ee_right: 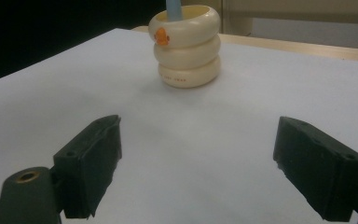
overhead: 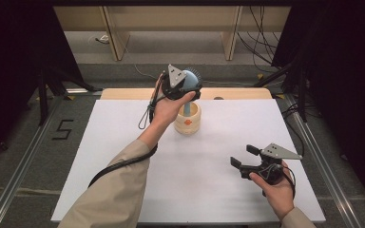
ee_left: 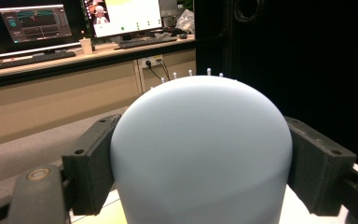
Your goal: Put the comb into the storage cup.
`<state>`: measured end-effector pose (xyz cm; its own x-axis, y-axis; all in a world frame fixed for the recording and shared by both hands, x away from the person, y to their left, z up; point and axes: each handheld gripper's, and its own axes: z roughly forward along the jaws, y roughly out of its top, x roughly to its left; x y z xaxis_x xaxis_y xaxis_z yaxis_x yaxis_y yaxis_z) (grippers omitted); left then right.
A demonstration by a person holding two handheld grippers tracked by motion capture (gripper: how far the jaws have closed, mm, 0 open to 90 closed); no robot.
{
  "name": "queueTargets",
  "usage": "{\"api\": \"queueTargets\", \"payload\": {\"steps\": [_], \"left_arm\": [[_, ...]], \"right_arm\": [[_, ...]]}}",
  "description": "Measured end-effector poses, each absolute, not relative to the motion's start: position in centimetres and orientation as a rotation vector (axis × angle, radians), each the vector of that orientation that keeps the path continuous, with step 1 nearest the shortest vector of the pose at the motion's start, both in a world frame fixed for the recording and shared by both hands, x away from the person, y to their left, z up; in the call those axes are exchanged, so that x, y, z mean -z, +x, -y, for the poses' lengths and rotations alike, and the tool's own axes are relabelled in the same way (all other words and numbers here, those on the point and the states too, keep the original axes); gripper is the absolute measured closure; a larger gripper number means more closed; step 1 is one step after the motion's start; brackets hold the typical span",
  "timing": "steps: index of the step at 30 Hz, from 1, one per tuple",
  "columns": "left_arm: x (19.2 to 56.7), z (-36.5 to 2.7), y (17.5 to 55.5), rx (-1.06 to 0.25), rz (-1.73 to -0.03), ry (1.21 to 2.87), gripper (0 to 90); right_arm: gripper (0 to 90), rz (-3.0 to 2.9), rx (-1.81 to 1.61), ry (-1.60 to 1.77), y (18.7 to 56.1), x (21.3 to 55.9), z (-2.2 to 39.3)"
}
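Note:
A cream holder point(overhead: 188, 124) shaped like stacked rings, with a small orange duck mark, stands on the white board point(overhead: 123, 142) toward the back. A pale blue brush point(overhead: 190, 77) stands in it, handle down. My left gripper point(overhead: 191, 83) is shut on the brush's rounded head point(ee_left: 200, 149), one jaw on each side, with white bristle tips poking out behind. My right gripper point(overhead: 244, 156) hovers low over the board at the front right, open with nothing between its jaws. In the right gripper view point(ee_right: 200, 163) the holder point(ee_right: 187, 46) and the brush handle point(ee_right: 172, 7) lie ahead.
The white board lies on a wooden tabletop point(overhead: 237, 93) whose far edge shows behind the holder. Metal rails point(overhead: 313, 152) run along both sides. A desk with monitors point(ee_left: 35, 23) stands far behind in the left gripper view.

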<state>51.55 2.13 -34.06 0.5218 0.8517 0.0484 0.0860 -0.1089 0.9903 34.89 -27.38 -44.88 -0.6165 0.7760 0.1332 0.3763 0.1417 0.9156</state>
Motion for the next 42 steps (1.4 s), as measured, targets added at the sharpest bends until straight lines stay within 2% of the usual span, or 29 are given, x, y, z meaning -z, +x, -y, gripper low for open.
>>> {"api": "queueTargets", "payload": {"steps": [42], "left_arm": [[35.9,-2.0,52.2,-0.774,-0.863,1.585,19.3]], "right_arm": [[16.1,-2.056,-1.471,1.107,34.9,44.9,27.4]]}}
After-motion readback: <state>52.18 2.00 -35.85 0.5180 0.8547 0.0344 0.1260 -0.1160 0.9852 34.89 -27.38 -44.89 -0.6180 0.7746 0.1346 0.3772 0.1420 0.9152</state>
